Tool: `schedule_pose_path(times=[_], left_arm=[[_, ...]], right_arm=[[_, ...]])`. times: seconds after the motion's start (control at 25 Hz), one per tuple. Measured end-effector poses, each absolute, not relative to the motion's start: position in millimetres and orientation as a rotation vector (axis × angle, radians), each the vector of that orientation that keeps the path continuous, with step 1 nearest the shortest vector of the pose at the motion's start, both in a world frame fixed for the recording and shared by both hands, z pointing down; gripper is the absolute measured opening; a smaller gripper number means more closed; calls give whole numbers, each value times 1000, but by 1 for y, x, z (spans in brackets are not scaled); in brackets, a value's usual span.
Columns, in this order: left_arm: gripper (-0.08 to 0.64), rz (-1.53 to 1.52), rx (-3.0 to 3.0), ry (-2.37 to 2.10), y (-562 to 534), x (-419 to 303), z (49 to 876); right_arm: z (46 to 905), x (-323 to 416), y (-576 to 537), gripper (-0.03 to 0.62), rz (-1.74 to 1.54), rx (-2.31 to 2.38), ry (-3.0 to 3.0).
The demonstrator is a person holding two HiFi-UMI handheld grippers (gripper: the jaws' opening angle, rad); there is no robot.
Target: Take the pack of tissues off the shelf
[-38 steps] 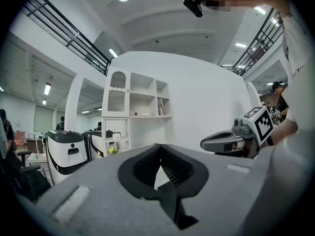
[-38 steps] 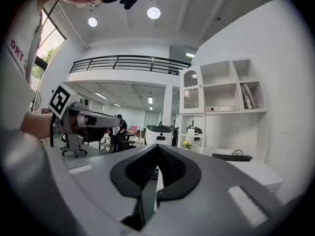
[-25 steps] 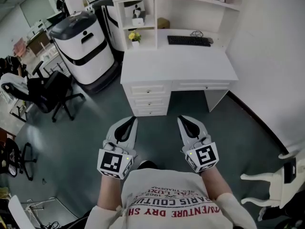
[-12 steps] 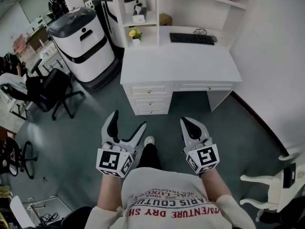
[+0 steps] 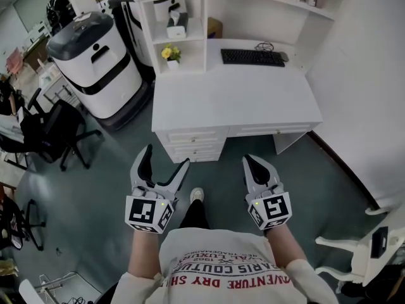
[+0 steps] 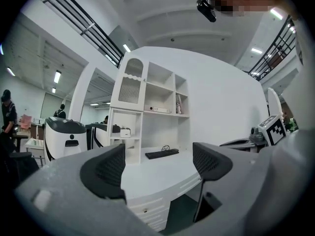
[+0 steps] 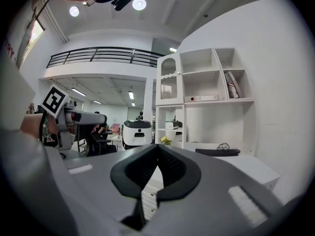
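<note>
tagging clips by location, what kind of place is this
Most likely an open-plan office or lab floor: a white desk with a keyboard on it, a black office chair on the grey floor, and a large white-and-black machine standing beside the desk.

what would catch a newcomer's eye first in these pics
Low in the head view, the left tongs stand wide open with nothing between them, while the right tongs are shut and empty. Ahead is a white desk with a black keyboard at its back, and the pack of tissues sits in a shelf cubby above some yellow flowers. A bulky white-and-black machine stands left of the desk.
</note>
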State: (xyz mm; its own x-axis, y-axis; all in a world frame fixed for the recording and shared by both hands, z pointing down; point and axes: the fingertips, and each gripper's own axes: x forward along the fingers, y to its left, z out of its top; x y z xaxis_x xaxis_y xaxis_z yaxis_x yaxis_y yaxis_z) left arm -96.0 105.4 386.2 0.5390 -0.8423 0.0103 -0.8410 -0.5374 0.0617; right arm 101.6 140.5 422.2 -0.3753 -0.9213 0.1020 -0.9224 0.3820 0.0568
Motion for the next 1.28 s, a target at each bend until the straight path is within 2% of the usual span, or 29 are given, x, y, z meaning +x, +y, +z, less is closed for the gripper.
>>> schedule_pose_path(times=[0.6,1.28], left_arm=[[431,-31,2731,-1455,-124,-126,373],[431,21,2624,-1578,-257,-109,391]], right_arm=[[403,54,-88,0,-36,1642,-2506],[419,43,-255,1,2,1437,-2606]])
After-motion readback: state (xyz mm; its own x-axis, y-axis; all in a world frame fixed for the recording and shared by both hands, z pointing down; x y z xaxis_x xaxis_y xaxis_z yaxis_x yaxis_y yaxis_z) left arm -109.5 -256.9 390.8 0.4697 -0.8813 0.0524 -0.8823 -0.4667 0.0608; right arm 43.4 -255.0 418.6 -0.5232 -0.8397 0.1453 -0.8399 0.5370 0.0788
